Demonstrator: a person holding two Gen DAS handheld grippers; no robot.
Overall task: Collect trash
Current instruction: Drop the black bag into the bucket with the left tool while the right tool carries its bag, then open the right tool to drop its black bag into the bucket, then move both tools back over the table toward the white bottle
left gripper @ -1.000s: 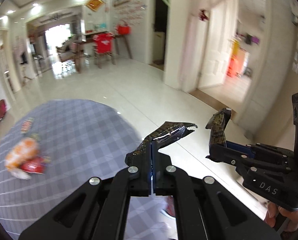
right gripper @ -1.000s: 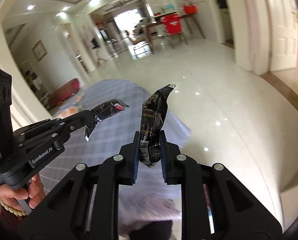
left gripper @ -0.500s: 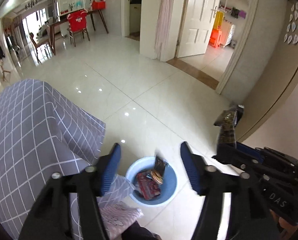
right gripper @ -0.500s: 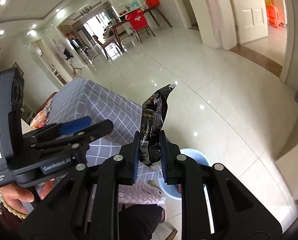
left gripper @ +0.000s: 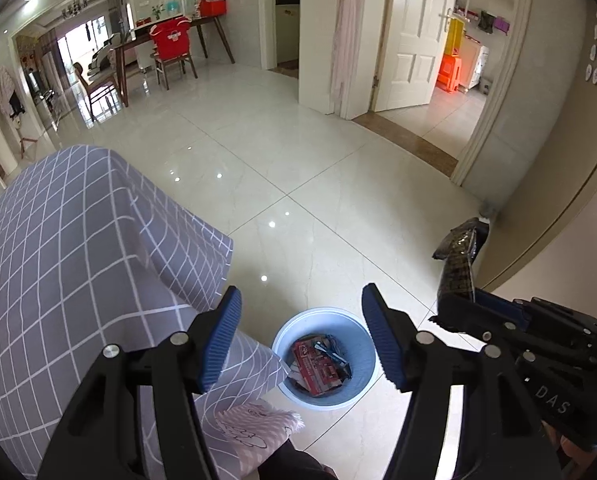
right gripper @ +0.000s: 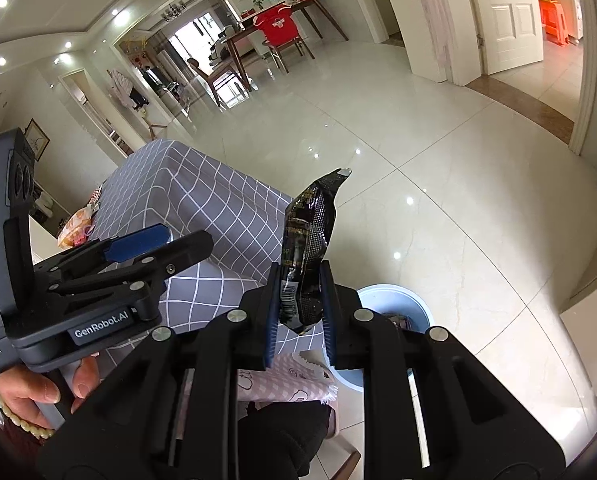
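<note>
Right gripper (right gripper: 298,312) clamped on a black snack wrapper (right gripper: 308,248) standing upright between blue pads. Left gripper (right gripper: 170,246), gripped by a hand (right gripper: 46,388) with a bead bracelet, spread apart and empty, over grey checked tablecloth (right gripper: 202,200). Pale blue bin (right gripper: 398,300) on glossy tile floor (right gripper: 438,200), just behind the fingers.

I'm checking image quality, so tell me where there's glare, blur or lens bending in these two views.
Left wrist view: ceiling lights glint off the glossy floor, door frames bow from fisheye, blue bin sharp. Right wrist view: similar floor glints, black wrapper crisp, corners vignetted dark.
</note>
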